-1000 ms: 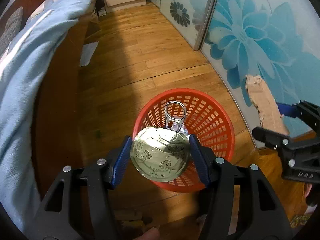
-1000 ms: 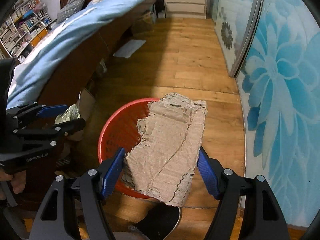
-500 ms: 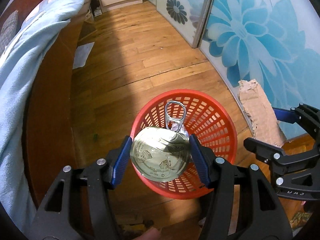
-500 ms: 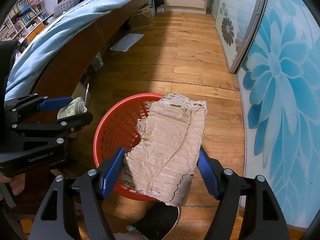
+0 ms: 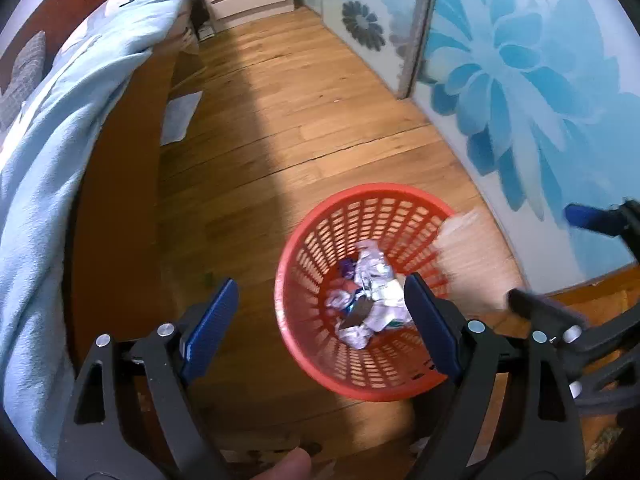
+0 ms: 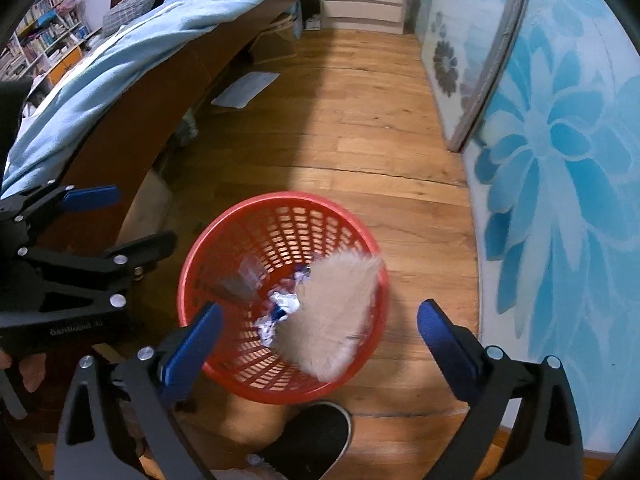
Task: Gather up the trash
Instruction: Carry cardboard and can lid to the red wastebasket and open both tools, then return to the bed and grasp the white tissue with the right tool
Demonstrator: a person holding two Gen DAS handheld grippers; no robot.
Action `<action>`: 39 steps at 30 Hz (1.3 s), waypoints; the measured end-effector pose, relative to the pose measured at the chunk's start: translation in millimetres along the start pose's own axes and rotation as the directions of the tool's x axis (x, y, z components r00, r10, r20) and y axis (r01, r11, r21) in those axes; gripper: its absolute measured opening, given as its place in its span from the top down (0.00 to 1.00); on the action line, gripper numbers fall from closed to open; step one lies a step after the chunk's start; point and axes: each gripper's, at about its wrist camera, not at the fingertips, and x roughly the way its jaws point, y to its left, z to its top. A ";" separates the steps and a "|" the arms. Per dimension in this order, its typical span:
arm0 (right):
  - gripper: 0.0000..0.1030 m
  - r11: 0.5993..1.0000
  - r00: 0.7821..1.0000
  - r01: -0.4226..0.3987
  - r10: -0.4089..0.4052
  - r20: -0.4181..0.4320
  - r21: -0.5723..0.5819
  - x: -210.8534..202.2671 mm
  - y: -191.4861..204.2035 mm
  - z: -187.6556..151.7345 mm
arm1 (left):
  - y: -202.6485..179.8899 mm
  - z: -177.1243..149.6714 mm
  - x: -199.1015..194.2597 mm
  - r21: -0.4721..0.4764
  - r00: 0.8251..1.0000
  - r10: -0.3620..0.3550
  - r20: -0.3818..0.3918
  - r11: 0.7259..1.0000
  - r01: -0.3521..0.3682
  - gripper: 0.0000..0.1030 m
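I am hovering both claws wide apart and holding nothing over the red basket [image 6: 282,296], with the left gripper [image 5: 320,328] and right gripper [image 6: 316,340] just above its rim. A blurred cardboard piece [image 6: 332,316] is dropping into it onto crumpled wrappers [image 5: 370,292]. I judge this the drop-off step; next I need to find more trash.

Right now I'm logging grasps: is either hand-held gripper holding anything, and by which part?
Nothing is held. The left hand-held gripper and right hand-held gripper are both open; the blurred cardboard piece is loose over the red basket.
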 end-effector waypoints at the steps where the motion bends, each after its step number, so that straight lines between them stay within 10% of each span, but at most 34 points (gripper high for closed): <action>1: 0.07 1.000 1.000 0.005 -0.005 0.005 0.016 -2.4 -4.0 1.0 | 1.9 0.1 -0.5 -0.005 1.000 0.001 0.000 1.000 -0.001 0.18; 12: 0.07 1.000 0.997 0.015 -0.014 0.073 -0.011 -45.8 13.5 18.9 | 48.5 3.1 -49.2 -0.118 0.998 0.017 0.062 0.993 -0.009 0.18; 21: 0.07 0.978 0.985 0.027 0.010 0.173 -0.207 -119.3 109.4 67.2 | 139.3 -7.4 -124.9 -0.292 0.981 0.112 0.160 0.955 -0.061 0.15; 31: 0.07 0.865 0.954 -0.052 0.191 0.231 -0.498 -167.2 316.1 162.7 | 330.0 -105.8 -198.5 -0.626 0.964 0.253 0.087 0.766 -0.145 0.13; 39: 0.10 0.631 0.886 -0.306 0.462 0.029 -0.713 -145.4 566.8 212.8 | 439.1 -186.3 -203.9 -0.788 0.979 0.206 -0.007 0.601 -0.133 0.13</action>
